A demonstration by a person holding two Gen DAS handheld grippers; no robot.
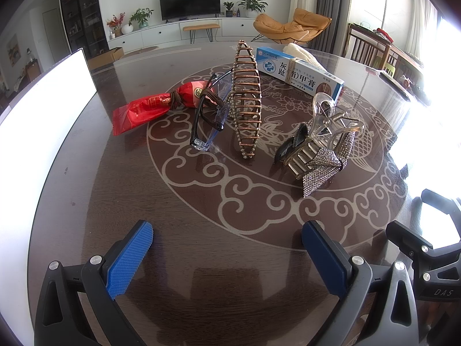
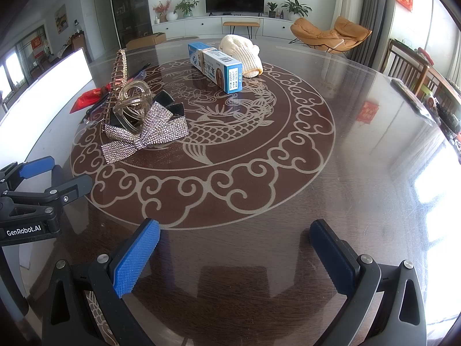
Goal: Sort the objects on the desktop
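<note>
On the dark round table lie a red snack packet, glasses, a copper wire hair clip standing on edge, a clear claw clip on a rhinestone bow clip, a blue-white ointment box and a cream knitted cloth. My left gripper is open and empty, low over the table's near side. My right gripper is open and empty too. The bow clip and box also show in the right wrist view.
A white board stands at the table's left edge. The right gripper's body shows at the right of the left wrist view; the left gripper shows at the left of the right wrist view. Chairs stand beyond the table's right.
</note>
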